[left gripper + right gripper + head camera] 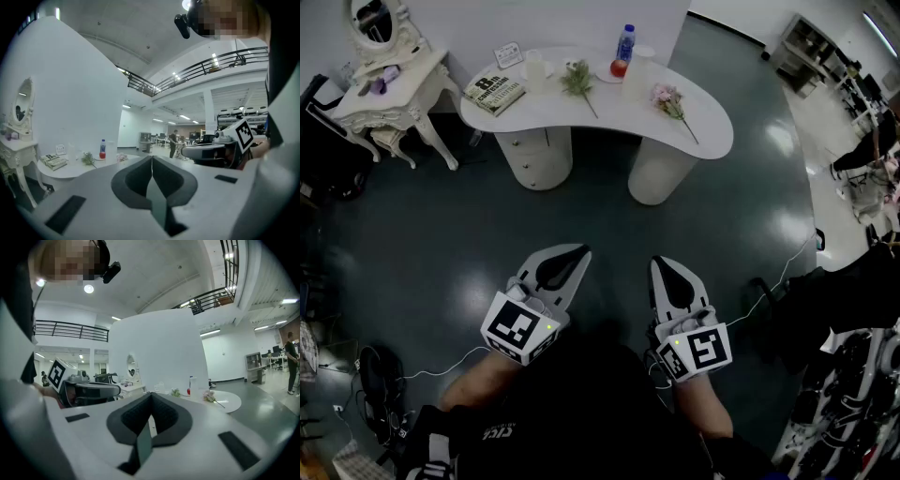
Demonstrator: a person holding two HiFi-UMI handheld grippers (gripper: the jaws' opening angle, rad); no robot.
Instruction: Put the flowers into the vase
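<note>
Left gripper (583, 250), right gripper (660, 263): jaws pressed together, nothing held, side by side over dark floor (441, 234), well short of white table (712, 131). Green flower (577, 81) mid-table, pink flower (667, 97) toward right end, vase (635, 73) between them; open hall

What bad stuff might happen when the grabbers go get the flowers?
1. The pink flower lies flat with a thin stem, so the jaws might crush or miss it.
2. The tall pale container stands close to a bottle; a bump might tip one.
3. A cable trails over the floor and might snag on the walk to the table.
</note>
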